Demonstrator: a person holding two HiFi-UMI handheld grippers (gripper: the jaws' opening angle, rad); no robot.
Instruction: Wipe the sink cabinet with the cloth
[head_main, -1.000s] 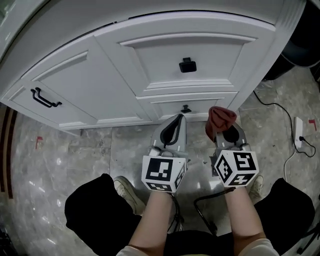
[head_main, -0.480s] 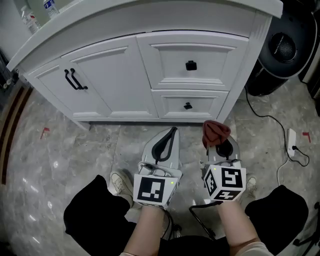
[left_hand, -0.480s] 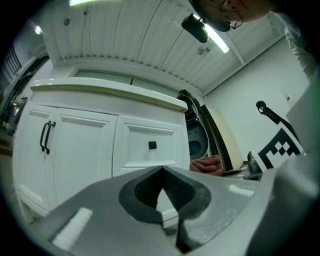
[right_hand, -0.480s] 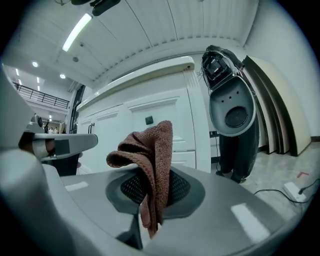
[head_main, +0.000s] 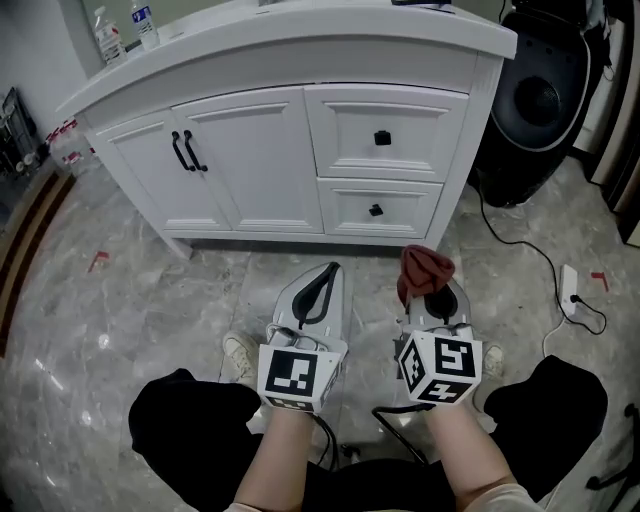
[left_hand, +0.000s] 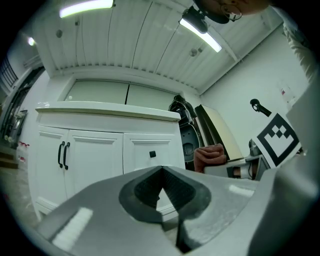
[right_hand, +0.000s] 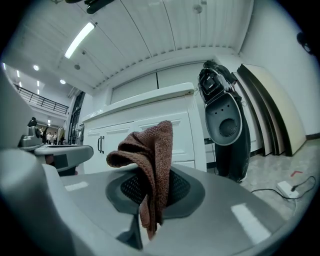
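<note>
Rust-brown cloth (right_hand: 150, 160) stays pinched in my right gripper's (head_main: 432, 296) jaws, well clear of the sink cabinet (head_main: 260, 160). I've backed away from it over the last second, so wiping looks paused. My left gripper (head_main: 326, 280) is closed on nothing. Both are held low, side by side, pointing at the cabinet.

A grey marbled floor (head_main: 130, 300) carries the white sink cabinet (head_main: 260, 160) on the far side. Its worktop (head_main: 300, 40) bears two bottles (head_main: 145, 22) at the far left end. Just right of the cabinet a black rounded appliance (head_main: 535, 110) stands on the tiles. A black cable (head_main: 527, 243) trails over the floor towards a white power strip (head_main: 570, 285) on the right. A small red mark (head_main: 97, 262) lies on the left, and a pale shoe (head_main: 238, 355) rests on the near side.
</note>
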